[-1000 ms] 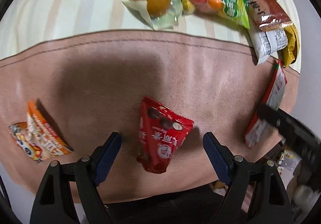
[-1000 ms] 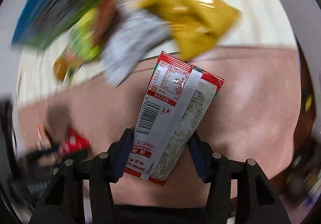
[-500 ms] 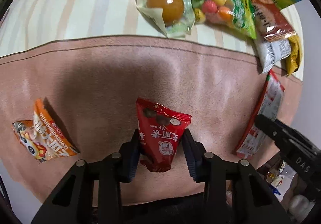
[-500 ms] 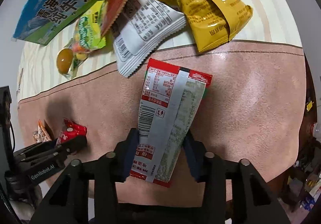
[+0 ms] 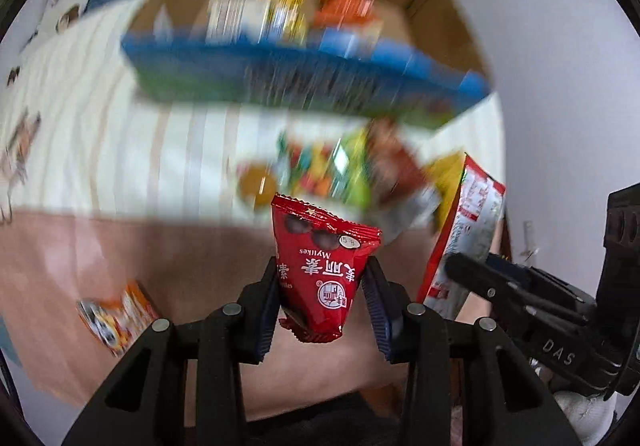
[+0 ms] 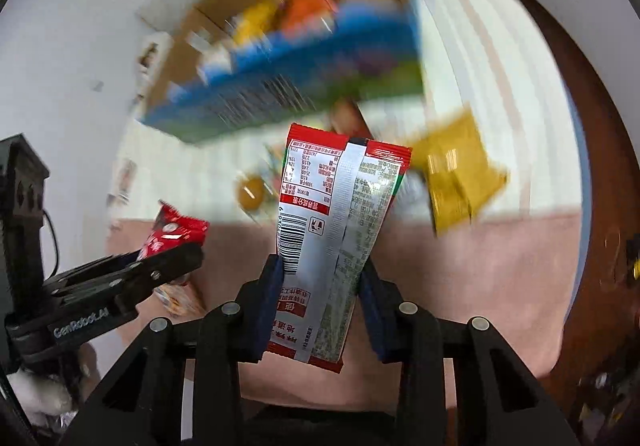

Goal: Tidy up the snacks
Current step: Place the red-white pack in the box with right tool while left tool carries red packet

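Observation:
My left gripper (image 5: 322,286) is shut on a small red chocolate-ball packet (image 5: 320,266) and holds it up above the pink mat (image 5: 120,246). My right gripper (image 6: 322,286) is shut on a long red and silver packet (image 6: 336,226), its back with the barcode facing me, also lifted off the mat. The right gripper and its packet (image 5: 468,226) show at the right of the left wrist view. The left gripper with the red packet (image 6: 172,234) shows at the left of the right wrist view. An open cardboard box (image 5: 304,18) holding several snacks stands ahead, blurred.
Loose snacks lie on the striped cloth (image 5: 120,126) before the box: a jelly cup (image 5: 256,186), a bag of coloured candies (image 5: 328,174), a yellow packet (image 6: 460,178). An orange packet (image 5: 120,314) lies on the mat at left. A white wall is behind the box.
Both grippers have lifted their packets off the mat and tilted up toward the cardboard box, which was out of view before. The left gripper closed on the red packet a second ago.

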The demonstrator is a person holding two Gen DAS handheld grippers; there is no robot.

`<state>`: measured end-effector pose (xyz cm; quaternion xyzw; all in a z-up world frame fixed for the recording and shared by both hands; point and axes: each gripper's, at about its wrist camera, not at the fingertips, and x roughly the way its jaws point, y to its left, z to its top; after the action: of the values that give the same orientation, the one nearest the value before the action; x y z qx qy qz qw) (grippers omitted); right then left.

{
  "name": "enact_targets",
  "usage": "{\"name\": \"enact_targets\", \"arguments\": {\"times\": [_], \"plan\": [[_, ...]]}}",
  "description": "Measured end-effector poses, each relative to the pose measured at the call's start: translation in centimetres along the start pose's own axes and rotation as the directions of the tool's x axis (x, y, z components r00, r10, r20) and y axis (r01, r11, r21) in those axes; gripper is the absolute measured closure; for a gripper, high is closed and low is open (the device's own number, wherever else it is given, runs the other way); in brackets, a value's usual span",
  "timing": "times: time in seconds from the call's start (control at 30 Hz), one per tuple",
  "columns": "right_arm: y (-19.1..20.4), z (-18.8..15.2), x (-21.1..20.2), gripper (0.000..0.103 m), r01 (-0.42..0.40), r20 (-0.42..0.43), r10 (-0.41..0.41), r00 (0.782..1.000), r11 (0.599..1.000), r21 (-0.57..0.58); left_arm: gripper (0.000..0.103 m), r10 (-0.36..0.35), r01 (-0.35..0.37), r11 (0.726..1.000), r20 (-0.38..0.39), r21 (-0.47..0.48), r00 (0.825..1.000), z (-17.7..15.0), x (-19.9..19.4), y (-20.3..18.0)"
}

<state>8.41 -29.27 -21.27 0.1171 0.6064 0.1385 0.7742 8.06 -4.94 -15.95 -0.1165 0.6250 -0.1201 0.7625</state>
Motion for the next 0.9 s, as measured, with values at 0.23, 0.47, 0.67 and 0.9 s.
{"name": "enact_targets", "arguments": {"times": [0.23,0.47,0.67,0.9], "plan": [[3.8,10.4,-5.8,0.063,0.016,0.132,0.000,0.991,0.992,-0.124,0.066,0.046,-0.052,0.998,0.157,0.039,0.987,8.9,-6.3,-0.6],[5.5,19.4,-3.0,0.063,0.145,0.107,-0.127,0.986,0.971,-0.188,0.066,0.159,-0.160,0.987,0.143,-0.009,0.977,15.8,-5.8,1.8],[4.2,23.0,2.8,0.073,0.204,-0.017,-0.211,0.977,0.959,-0.198,0.066,0.202,-0.200,0.978,0.028,-0.055,0.979,19.5,-1.3,5.1],[2.1,22.6,7.1,0.076,0.226,-0.085,-0.246,0.966,0.955,-0.190,0.066,0.220,-0.228,0.971,-0.097,-0.072,0.971,20.8,2.8,7.2]]}}
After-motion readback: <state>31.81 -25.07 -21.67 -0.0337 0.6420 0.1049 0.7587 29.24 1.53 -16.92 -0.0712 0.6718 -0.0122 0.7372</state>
